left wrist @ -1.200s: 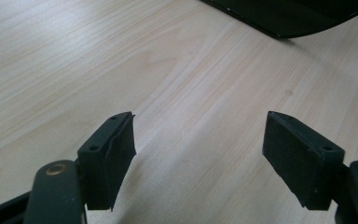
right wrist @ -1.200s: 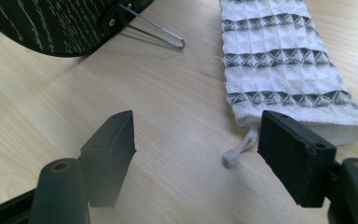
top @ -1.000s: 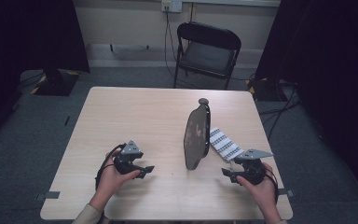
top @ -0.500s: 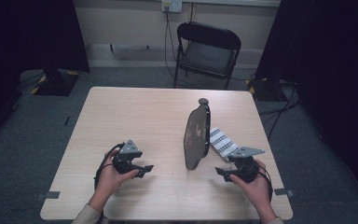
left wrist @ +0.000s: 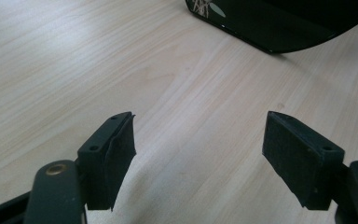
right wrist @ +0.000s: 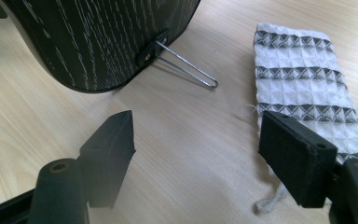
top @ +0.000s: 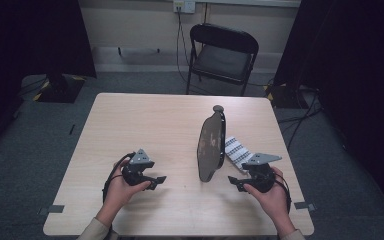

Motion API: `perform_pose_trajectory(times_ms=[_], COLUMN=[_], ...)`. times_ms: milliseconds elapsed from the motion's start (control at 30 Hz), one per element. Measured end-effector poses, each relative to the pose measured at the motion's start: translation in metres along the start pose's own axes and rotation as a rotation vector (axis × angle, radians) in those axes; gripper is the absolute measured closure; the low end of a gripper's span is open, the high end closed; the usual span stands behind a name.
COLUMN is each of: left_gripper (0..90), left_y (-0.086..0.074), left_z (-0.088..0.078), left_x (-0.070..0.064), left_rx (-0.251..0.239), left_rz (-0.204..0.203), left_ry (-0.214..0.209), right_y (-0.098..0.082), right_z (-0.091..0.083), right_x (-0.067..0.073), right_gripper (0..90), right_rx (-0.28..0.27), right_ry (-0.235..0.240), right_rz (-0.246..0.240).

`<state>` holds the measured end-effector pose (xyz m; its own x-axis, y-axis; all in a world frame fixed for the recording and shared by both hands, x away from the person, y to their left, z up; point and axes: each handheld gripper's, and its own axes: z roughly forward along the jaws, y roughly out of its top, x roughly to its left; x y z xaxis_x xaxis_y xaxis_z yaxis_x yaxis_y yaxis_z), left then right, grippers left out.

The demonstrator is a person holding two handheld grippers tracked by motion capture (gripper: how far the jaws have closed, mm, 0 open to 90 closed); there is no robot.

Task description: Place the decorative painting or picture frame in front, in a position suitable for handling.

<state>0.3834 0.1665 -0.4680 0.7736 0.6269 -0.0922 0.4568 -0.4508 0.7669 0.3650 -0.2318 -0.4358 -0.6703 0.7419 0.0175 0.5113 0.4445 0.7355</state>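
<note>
Approaching the folded waffle-weave cloth (right wrist: pixel 307 79) with my right gripper (right wrist: pixel 205 154), I judged the reach barely begun. The cloth, white with dark patterned bands, lay flat at the right of the tabletop (top: pixel 145 125), just beside an oval black mirror (top: pixel 211 145) propped on a wire stand. Both grippers' jaws gaped, released; the left gripper (top: pixel 156 180) hovered over bare wood. Next I would need to swing right over the cloth's near end.

Curtained studio: black drapes (top: pixel 35 35), folding chair (top: pixel 222 55)
</note>
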Motion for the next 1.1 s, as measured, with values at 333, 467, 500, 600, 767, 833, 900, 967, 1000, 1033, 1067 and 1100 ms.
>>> perform_pose_trajectory(times_ms=[333, 467, 500, 600, 767, 833, 900, 967, 1000, 1033, 1067, 1100], left_gripper=[25.2, 25.2, 25.2, 25.2, 25.2, 25.2, 25.2, 25.2, 25.2, 25.2, 25.2, 25.2], left_y=[0.0, 0.0, -0.001, -0.001, -0.003, -0.004, -0.006, -0.006, -0.007, -0.007, -0.007, -0.007], left_z=[0.001, 0.0, -0.001, -0.001, -0.002, -0.004, -0.006, -0.006, -0.007, -0.007, -0.008, -0.008], left_x=[-0.004, -0.004, -0.003, -0.004, -0.005, -0.005, -0.005, -0.006, -0.006, -0.006, -0.006, -0.006], left_rx=[0.0, 0.005, 0.005, 0.003, -0.001, 0.003, 0.005, 0.002, 0.002, 0.002, 0.003, 0.003], left_rz=[0.004, 0.006, 0.012, 0.004, 0.001, 0.004, 0.007, -0.004, 0.004, 0.004, -0.006, -0.006], left_ry=[-0.006, -0.004, 0.0, -0.004, -0.002, 0.002, 0.009, 0.004, 0.01, 0.01, 0.004, 0.004], right_y=[0.019, 0.031, 0.038, 0.045, 0.056, 0.057, 0.058, 0.059, 0.06, 0.06, 0.06, 0.06], right_z=[-0.017, -0.022, -0.025, -0.029, -0.035, -0.035, -0.035, -0.035, -0.034, -0.034, -0.032, -0.032], right_x=[0.002, 0.002, 0.003, 0.004, 0.012, 0.016, 0.019, 0.02, 0.02, 0.02, 0.019, 0.019], right_gripper=[27.0, 27.0, 27.0, 27.0, 27.0, 27.0, 27.0, 26.9, 27.0, 27.0, 27.0, 27.0], right_rx=[-0.005, -0.01, -0.012, -0.017, -0.027, -0.019, -0.017, -0.017, -0.019, -0.019, -0.009, -0.009], right_ry=[-0.018, -0.023, -0.029, -0.03, -0.023, -0.016, -0.013, -0.012, -0.01, -0.01, -0.014, -0.014], right_rz=[-0.027, -0.039, -0.048, -0.057, -0.086, -0.09, -0.1, -0.1, -0.104, -0.104, -0.109, -0.109])
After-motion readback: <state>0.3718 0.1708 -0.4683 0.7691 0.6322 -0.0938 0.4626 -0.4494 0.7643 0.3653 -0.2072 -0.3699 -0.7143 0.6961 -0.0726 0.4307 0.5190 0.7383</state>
